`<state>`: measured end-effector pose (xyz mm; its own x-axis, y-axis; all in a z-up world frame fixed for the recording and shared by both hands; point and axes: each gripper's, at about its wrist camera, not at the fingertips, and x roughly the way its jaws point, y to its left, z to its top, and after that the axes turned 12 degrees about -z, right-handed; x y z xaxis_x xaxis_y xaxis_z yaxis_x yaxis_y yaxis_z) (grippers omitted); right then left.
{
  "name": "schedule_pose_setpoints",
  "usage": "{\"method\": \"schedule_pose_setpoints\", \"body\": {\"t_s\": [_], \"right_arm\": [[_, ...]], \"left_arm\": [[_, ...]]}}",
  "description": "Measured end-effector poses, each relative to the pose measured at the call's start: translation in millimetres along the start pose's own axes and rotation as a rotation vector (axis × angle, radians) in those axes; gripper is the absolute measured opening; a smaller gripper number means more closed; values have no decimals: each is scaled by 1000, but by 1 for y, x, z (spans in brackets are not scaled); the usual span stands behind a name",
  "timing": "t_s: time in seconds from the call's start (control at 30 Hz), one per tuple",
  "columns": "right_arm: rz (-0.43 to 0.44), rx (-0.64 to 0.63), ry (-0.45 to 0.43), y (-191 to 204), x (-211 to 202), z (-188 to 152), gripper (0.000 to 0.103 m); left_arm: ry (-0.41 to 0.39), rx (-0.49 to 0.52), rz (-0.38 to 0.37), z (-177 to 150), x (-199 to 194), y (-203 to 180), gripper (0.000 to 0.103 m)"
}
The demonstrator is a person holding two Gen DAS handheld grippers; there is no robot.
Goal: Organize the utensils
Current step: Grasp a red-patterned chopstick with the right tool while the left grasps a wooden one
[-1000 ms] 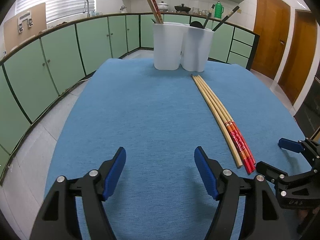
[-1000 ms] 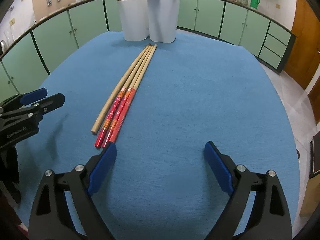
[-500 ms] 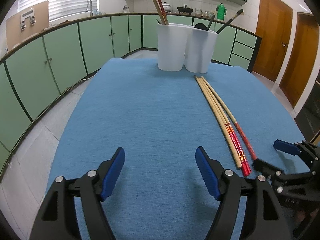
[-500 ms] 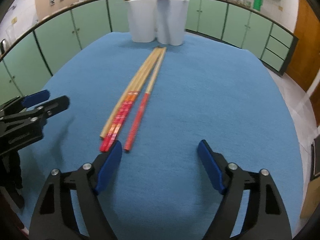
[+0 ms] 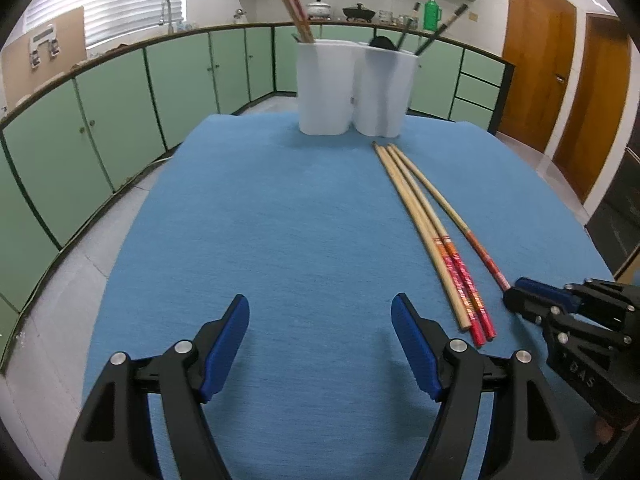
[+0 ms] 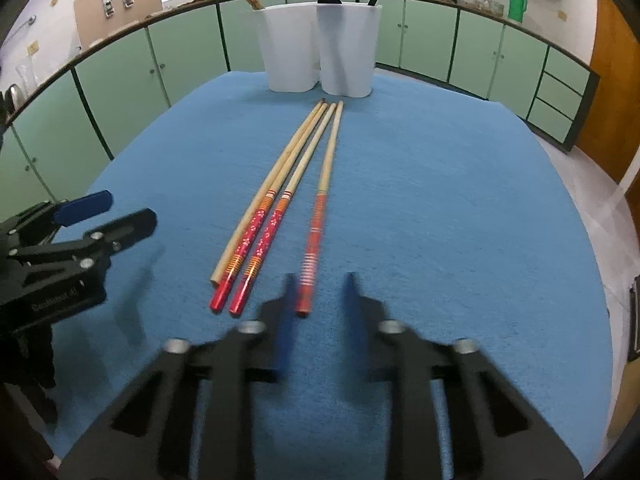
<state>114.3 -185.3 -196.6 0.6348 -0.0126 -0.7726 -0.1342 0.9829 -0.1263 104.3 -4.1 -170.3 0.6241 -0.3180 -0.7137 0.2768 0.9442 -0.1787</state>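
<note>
Well, from the right wrist view the right tool (image 6: 319, 278) sits low in the centre of the frame, blurred. Its jaws have just been closing, and the red end of a lone chopstick (image 6: 324, 184) lies between them. The left wrist view, at its lower right, shows those blue pads drawn together on that red tip, so the tool is gripping it. The chopstick runs up the middle of the frame across the blue desk (image 6: 440, 200), its pale end near the white utensil holder (image 6: 320, 48) at top centre.

Just to the left of it lie three more chopsticks (image 6: 276, 200), side by side and touching along most of their length. Two have red patterned ends and the leftmost is plain wood. Their far tips meet the lone one's tip close to the holder, while the near ends are spread apart from it.

The holder has two joined cups. Red-ended chopsticks lean out of the left cup and dark utensils stand in the right one.

The left tool (image 5: 320, 308) fills the bottom of its own view, jaws wide apart over bare blue cloth, holding nothing. Green cabinets (image 5: 120, 128) curve around behind the desk.
</note>
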Motion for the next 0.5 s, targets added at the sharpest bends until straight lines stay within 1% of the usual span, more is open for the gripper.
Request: {"method": "schedule_pose_setpoints", "body": {"t_s": [0.13, 0.3, 0.4, 0.5], "right_arm": [[3, 16, 0, -9, -3, -2, 5], [17, 49, 5, -20, -4, -5, 5], [23, 57, 5, -20, -4, -5, 5], [32, 61, 4, -21, -4, -5, 5]], "left_arm": [[35, 20, -44, -3, 5, -13, 72], [95, 52, -69, -8, 15, -28, 72], [108, 88, -55, -9, 19, -39, 72], [108, 82, -75, -7, 22, -44, 72]]}}
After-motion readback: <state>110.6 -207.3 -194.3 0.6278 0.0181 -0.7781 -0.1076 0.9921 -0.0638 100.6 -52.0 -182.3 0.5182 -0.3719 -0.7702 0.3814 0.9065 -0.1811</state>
